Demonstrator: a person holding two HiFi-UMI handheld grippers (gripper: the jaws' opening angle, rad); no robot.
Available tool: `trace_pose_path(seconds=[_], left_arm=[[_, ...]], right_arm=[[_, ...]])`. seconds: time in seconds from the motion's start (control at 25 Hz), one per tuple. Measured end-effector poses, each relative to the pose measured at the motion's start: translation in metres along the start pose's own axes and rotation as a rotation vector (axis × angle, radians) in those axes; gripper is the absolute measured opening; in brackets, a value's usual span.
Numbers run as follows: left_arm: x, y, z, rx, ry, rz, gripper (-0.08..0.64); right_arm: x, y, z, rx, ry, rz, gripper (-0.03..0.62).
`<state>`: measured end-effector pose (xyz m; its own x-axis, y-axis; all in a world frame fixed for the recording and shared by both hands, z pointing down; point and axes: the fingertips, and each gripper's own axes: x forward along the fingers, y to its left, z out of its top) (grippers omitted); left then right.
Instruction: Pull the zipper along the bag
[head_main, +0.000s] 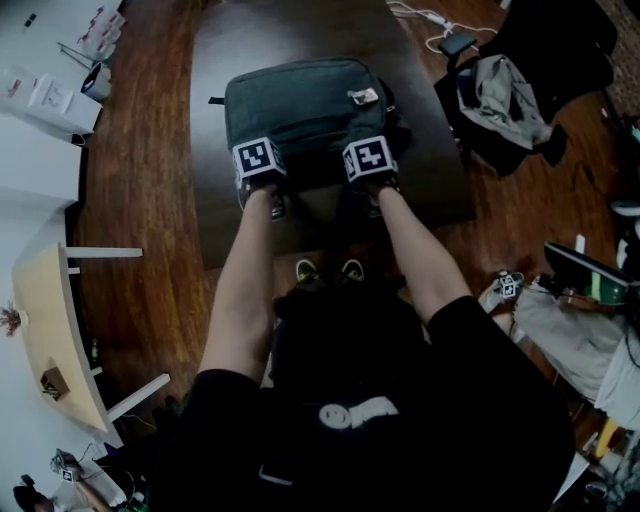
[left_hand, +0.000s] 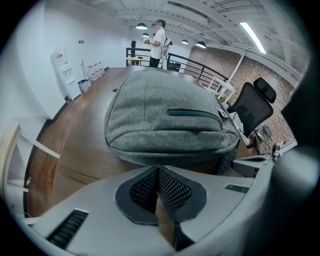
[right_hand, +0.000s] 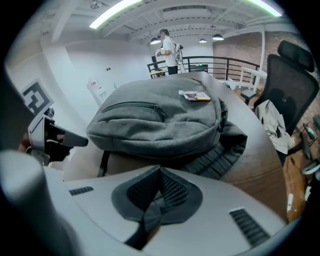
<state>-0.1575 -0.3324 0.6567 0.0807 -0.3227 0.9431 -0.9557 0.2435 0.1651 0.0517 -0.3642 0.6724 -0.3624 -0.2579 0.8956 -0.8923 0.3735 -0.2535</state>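
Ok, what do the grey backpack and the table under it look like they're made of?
Backpack: likely woven fabric, matte heathered grey with a soft, felt-like nap. Table: looks like dark brown wood or veneer, smooth with a slight sheen; which one is unclear.

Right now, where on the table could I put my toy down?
Bare table lies beyond the backpack, and another patch sits between the backpack and the table's right edge. The near side is crowded: the left gripper and right gripper are there.
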Motion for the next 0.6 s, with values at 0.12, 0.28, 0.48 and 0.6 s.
trace_pose_path(seconds=[0.12,0.28,0.48,0.6], left_arm=[[0.001,-0.007,-0.02,-0.011,0.012,-0.019,0.0],[-0.002,-0.009,-0.041,-0.033,0.032,-0.04,0.0],[-0.01,-0.009,-0.063,-0.021,0.034,-0.043,0.0],[-0.017,-0.008,-0.079,-0.008,0.03,-0.06,0.0]], right_arm=[[0.0,0.008,-0.005,0.013,-0.005,0.02,0.003],[-0.005,0.013,-0.017,0.048,-0.005,0.046,0.004],[-0.014,0.022,-0.037,0.056,0.001,0.041,0.005],[-0.022,0.031,-0.052,0.052,-0.009,0.026,0.005]])
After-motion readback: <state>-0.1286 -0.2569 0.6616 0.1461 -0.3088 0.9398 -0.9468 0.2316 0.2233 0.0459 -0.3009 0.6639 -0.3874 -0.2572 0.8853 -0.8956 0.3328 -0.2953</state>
